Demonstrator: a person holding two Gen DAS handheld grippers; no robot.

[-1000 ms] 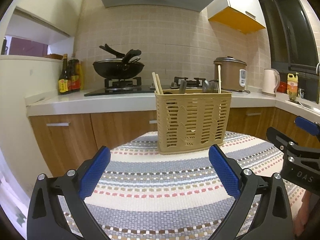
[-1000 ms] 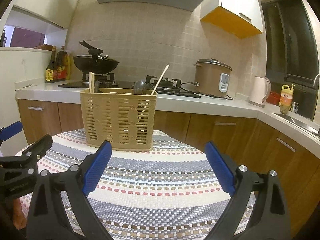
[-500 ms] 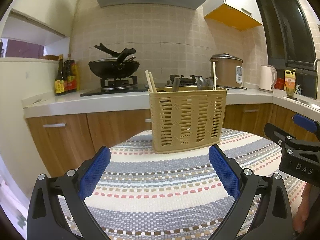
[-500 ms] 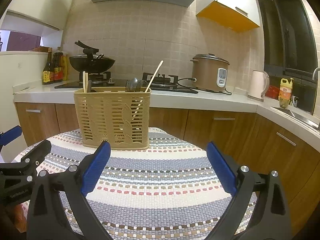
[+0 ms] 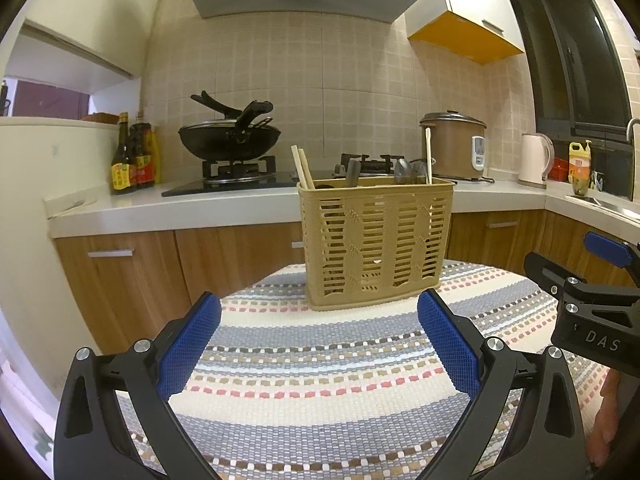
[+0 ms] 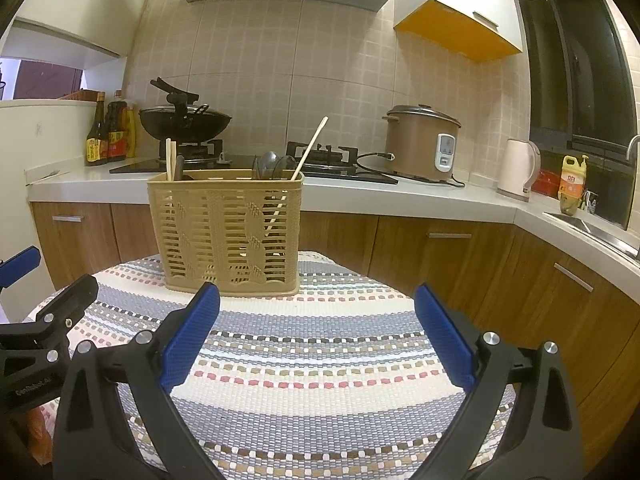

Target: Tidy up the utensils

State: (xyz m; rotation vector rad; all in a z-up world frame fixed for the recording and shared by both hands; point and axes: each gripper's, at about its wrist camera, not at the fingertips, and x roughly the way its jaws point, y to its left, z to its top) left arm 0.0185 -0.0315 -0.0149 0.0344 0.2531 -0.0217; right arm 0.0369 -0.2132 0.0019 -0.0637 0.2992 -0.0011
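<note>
Utensil basket (image 5: pixel 376 240) ahead, sink (image 6: pixel 596 228) clearer from right wrist, jaws apart.

A round bench (image 5: pixel 280 420) wears a striped woven cloth (image 6: pixel 320 360). A tan slotted utensil basket (image 5: pixel 376 244) stands upright on it toward twelve o'clock, near the far edge.

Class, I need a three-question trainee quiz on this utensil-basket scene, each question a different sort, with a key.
1. True or false: the left gripper holds a chopstick.
2. What does the basket stand on? A) the counter B) the striped cloth C) the stove
3. Fill in: the lone chopstick leans toward the ____ of the right wrist view.

Key: 1 false, both it and the right gripper are open and empty; 2 B; 3 right.
</note>
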